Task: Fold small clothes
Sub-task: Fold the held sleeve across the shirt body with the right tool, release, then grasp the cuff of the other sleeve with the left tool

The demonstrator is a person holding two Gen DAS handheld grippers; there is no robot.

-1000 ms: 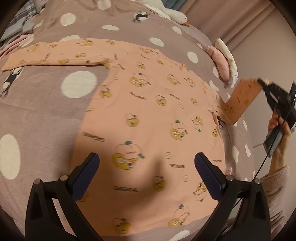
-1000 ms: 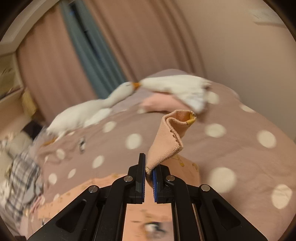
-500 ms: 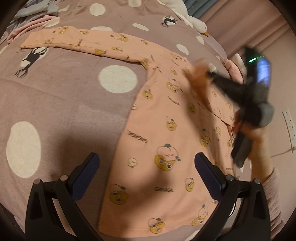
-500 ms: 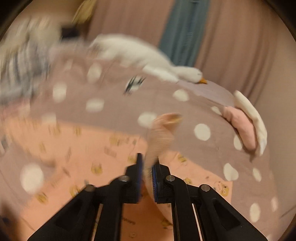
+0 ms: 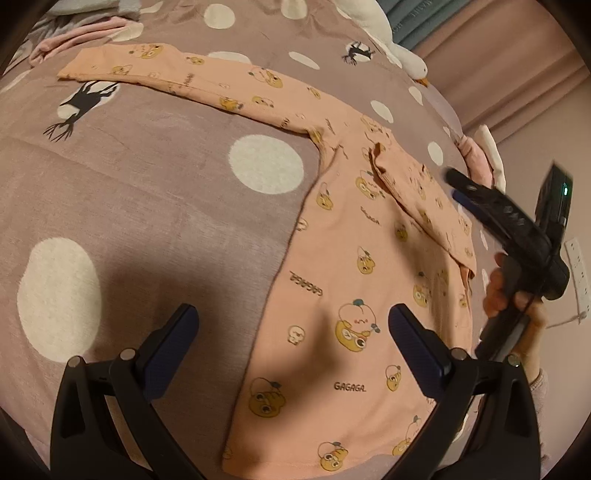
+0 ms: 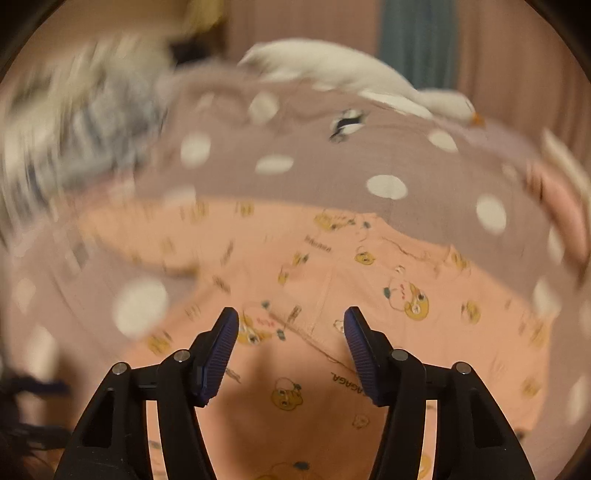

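With the shirt (image 5: 354, 280) flat on the bed (image 5: 147, 192) and its right sleeve (image 5: 417, 192) folded in, my right tongs (image 6: 291, 332) have just opened empty; next, my open left tongs (image 5: 291, 332) take the outstretched sleeve (image 5: 192, 81).

I am looking down at a bed covered in a mauve fleece blanket with large white dots (image 5: 155, 184). A peach long-sleeved cotton top printed with yellow cartoon faces (image 5: 343, 280) lies flat on it, one sleeve folded across the chest. A white plush goose (image 5: 384, 40) and crumpled pink and grey clothes (image 5: 85, 26) lie near the far edge.
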